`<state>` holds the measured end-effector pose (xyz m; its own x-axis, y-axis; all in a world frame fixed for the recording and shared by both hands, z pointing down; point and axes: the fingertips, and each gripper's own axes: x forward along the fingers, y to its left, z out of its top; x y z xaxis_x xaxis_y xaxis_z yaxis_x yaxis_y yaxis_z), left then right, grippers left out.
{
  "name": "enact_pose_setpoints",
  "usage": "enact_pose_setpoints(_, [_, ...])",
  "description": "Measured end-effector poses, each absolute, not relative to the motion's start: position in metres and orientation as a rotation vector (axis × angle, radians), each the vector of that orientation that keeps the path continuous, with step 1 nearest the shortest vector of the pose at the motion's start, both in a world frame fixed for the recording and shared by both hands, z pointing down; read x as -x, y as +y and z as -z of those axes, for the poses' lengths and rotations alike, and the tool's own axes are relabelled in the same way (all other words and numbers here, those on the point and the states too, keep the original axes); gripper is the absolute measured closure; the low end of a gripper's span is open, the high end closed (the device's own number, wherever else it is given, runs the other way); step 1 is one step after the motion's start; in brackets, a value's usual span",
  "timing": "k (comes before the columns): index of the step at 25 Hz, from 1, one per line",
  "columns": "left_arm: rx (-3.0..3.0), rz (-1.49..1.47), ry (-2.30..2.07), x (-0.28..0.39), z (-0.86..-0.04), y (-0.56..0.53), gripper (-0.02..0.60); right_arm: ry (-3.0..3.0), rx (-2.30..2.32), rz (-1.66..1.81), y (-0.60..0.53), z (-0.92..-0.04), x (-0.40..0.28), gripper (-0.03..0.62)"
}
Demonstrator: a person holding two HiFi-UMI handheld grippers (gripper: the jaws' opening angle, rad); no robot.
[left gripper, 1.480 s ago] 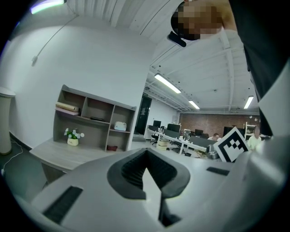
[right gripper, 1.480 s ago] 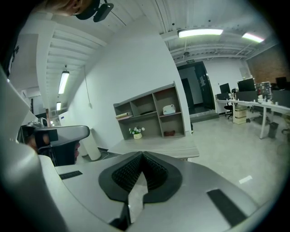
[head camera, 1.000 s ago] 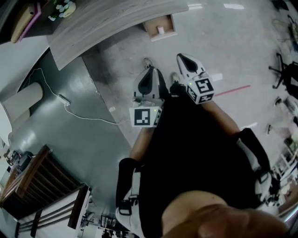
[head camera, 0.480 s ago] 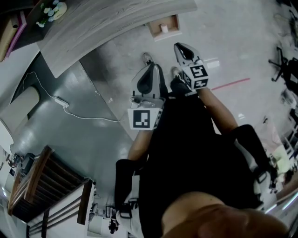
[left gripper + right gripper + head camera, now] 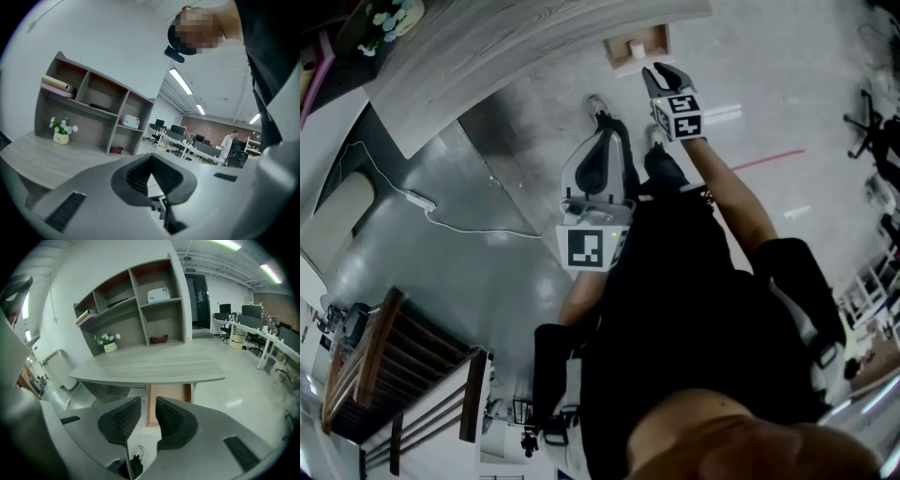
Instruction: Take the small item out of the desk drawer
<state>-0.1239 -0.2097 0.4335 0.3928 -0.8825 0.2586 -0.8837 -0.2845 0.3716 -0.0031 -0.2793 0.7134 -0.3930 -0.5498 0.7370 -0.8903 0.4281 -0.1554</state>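
Drawer [image 5: 620, 60] stood pulled out from under the table [image 5: 506, 42], at the top of the head view, with the floor beneath it. A small white item [image 5: 637, 49] sat upright inside the drawer, near its middle and apart from both hand-held grippers.

The right hand-held gripper [image 5: 657, 71] was stretched forward on a straight arm. Its tips were just beside the drawer's front edge and touched nothing. In the right gripper view its jaws were opening, with a narrow gap between the ribbed pads [image 5: 123, 420]. Nothing was held in that gap. Through it showed a strip of the drawer's [image 5: 173, 391] wooden inside and the pale floor below. The item itself could not be made out in that view.

The left hand-held gripper [image 5: 600, 150] hung lower and closer to the body, well short of the drawer. In the left gripper view it [image 5: 150, 160] was closed at the tips, with only a small wedge of space behind them, and it gripped nothing.

Behind the table [image 5: 150, 364] rose an open shelf [image 5: 140, 305]. A white box [image 5: 158, 295] sat in one compartment, and a potted plant [image 5: 108, 342] stood on the tabletop. A cable [image 5: 459, 225] trailed across the darker floor to the left.
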Motion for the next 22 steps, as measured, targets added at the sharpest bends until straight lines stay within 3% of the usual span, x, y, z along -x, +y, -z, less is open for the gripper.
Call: enact_pose_setpoints(22, [-2.079,-0.037,-1.515,0.14,-0.494,-0.227,0.584,-1.745,-1.103,-0.831,-0.317,-0.917,-0.015,0.444])
